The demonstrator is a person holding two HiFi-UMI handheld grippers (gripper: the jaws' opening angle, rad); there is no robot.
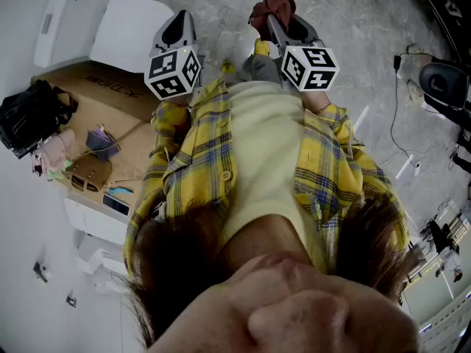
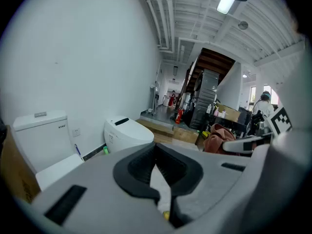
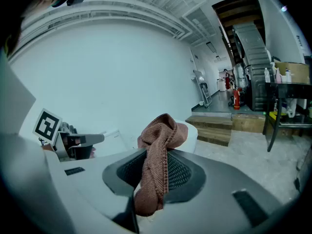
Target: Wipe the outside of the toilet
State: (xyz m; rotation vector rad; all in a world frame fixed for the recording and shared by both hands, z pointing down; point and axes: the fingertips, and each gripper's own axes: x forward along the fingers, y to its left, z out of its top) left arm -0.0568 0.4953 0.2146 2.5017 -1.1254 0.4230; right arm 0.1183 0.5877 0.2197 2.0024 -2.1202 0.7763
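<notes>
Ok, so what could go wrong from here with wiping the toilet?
The cloth is bunched into a rope in the right hand-held gripper, so the hard jaws may scrape the toilet instead of fabric wiping it. The cardboard box beside the toilet holds a black bag and small items a swing could knock off.

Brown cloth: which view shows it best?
Right gripper view: the brown cloth fills the centre, pinched between the jaws. Head view shows only a small bunch at the tip of the right hand-held gripper; left gripper view, a small lump at right.
</notes>
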